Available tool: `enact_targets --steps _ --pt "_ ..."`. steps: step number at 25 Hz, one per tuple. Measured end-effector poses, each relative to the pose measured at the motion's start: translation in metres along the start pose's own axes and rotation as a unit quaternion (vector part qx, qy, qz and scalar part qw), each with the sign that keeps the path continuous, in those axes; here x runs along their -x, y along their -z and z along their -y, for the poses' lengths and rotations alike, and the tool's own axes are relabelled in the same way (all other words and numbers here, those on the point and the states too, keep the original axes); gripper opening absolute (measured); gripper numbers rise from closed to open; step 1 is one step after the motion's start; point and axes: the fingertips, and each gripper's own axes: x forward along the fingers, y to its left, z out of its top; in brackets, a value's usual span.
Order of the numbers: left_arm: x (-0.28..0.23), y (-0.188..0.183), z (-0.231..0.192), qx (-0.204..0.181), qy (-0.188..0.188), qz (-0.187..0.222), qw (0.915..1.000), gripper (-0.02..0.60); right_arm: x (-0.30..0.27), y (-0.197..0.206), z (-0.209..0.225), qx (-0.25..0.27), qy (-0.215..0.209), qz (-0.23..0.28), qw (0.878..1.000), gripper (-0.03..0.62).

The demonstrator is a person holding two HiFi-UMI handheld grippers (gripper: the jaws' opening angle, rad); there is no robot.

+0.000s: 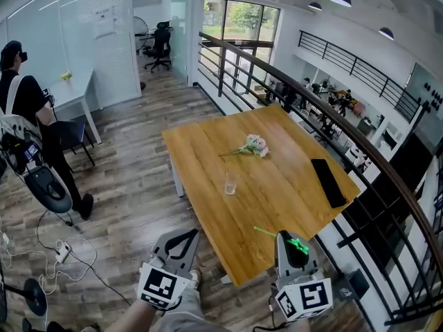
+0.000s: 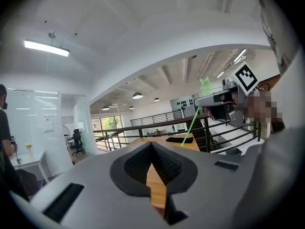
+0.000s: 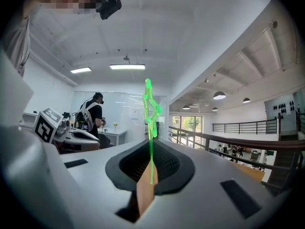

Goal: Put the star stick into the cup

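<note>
The green star stick [image 1: 266, 232] is pinched in my right gripper [image 1: 284, 236], which is shut on its thin shaft just past the near edge of the wooden table [image 1: 277, 185]. Its star [image 1: 298, 245] points up toward me; in the right gripper view the star stick [image 3: 151, 109] rises straight out of the closed jaws. A small clear cup [image 1: 230, 182] stands upright near the table's middle, well ahead of both grippers. My left gripper [image 1: 185, 234] hangs shut and empty off the table's near left corner. From the left gripper view the star stick [image 2: 205, 84] shows at upper right.
A bunch of pale flowers [image 1: 255, 144] lies beyond the cup. A flat black object [image 1: 327, 182] lies by the table's right edge, close to a dark railing [image 1: 360, 144]. A person [image 1: 31, 116] stands far left beside equipment and floor cables.
</note>
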Motion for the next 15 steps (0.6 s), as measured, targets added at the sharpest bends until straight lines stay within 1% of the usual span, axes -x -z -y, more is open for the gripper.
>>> enact_targets --steps 6,11,15 --pt "-0.071 0.018 -0.060 0.011 0.036 -0.016 0.9992 0.014 -0.097 0.010 0.021 -0.009 0.025 -0.026 0.999 0.038" --pt "-0.133 0.039 -0.091 0.016 0.071 -0.027 0.9970 0.014 -0.171 0.036 0.042 -0.021 0.045 -0.051 0.997 0.038" --pt "-0.180 0.056 -0.107 0.025 0.097 -0.040 0.9942 0.014 -0.222 0.062 0.058 -0.032 0.059 -0.082 0.994 0.038"
